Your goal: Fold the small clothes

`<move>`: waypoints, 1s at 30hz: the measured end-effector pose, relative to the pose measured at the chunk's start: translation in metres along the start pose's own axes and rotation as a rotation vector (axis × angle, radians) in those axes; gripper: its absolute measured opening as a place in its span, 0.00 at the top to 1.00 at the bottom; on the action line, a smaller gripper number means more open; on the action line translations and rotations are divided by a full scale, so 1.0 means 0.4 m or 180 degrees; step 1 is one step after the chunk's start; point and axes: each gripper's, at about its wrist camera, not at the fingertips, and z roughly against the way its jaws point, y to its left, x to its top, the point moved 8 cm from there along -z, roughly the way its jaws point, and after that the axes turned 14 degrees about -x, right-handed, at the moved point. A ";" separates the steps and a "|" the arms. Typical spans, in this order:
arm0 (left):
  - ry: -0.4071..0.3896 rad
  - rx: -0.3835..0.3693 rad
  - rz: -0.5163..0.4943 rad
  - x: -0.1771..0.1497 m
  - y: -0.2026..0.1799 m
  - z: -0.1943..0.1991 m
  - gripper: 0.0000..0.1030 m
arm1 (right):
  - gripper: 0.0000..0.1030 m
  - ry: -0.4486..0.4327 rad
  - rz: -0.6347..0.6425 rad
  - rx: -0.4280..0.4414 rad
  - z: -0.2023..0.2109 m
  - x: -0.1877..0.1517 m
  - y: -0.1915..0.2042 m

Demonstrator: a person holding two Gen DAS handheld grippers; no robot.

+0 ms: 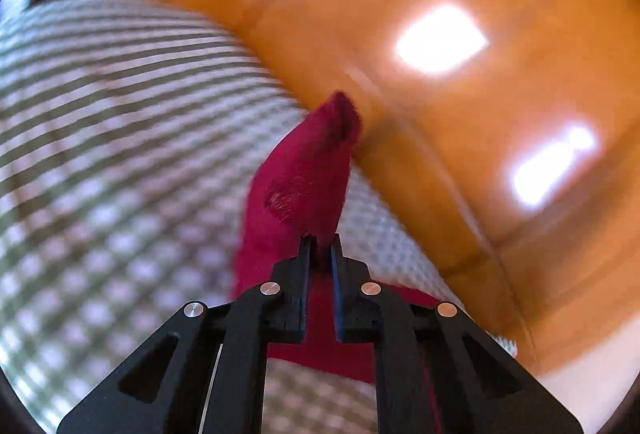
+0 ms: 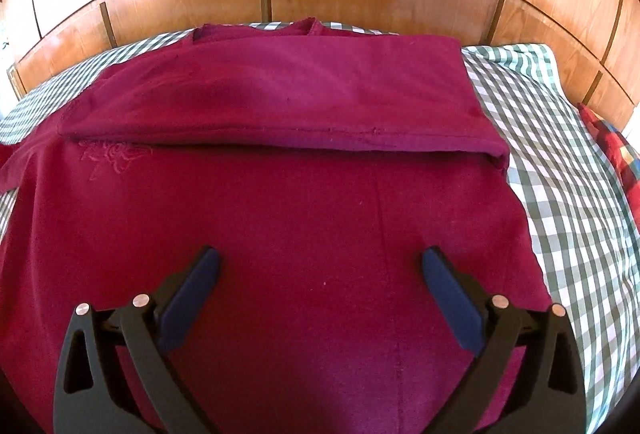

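Maroon shirt (image 2: 280, 218) edge pinched by left gripper (image 1: 320, 242).

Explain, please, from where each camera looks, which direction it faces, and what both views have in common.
Left wrist view: sits on the left tongs, faces across the checked sheet to the wooden headboard; its black fingers pinch the red garment.
Right wrist view: sits on the right tongs, looks down on the garment's folded-over flap; its fingers stand wide open, holding nothing.
Shared: garment, sheet, headboard. No hand or sleeve shows.
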 end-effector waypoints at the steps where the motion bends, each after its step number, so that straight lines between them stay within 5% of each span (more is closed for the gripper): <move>1: 0.0081 -0.0142 -0.0131 -0.027 -0.067 -0.029 0.93 | 0.02 -0.0005 -0.0003 0.0002 -0.001 0.000 0.000; 8: 0.0875 -0.0682 -0.0723 -0.335 -0.370 -0.267 0.92 | 0.02 -0.0015 -0.0062 0.0072 0.000 -0.001 -0.006; 14: 0.1592 -0.0565 -0.1126 -0.617 -0.415 -0.408 0.92 | 0.02 -0.0007 -0.0140 0.0178 -0.001 -0.003 -0.012; 16: 0.1762 -0.0529 -0.1192 -0.665 -0.404 -0.420 0.84 | 0.02 -0.0005 -0.0164 0.0201 0.000 -0.003 -0.013; 19: 0.1841 -0.0647 -0.1104 -0.699 -0.390 -0.378 0.64 | 0.02 0.0045 -0.0204 0.0265 0.000 -0.002 -0.015; 21: 0.1809 -0.0680 -0.1159 -0.704 -0.382 -0.349 0.64 | 0.04 0.0068 -0.0271 0.0380 0.009 0.007 -0.020; 25: 0.1743 -0.0604 -0.1283 -0.702 -0.336 -0.297 0.64 | 0.37 0.0204 -0.0805 0.1084 0.055 0.062 -0.019; 28: 0.1680 -0.0539 -0.1166 -0.683 -0.296 -0.291 0.63 | 0.38 0.0417 -0.0920 0.1781 0.087 0.098 0.066; 30: 0.1644 -0.0530 -0.1029 -0.666 -0.277 -0.296 0.64 | 0.30 0.0509 -0.0904 0.1963 0.092 0.112 0.117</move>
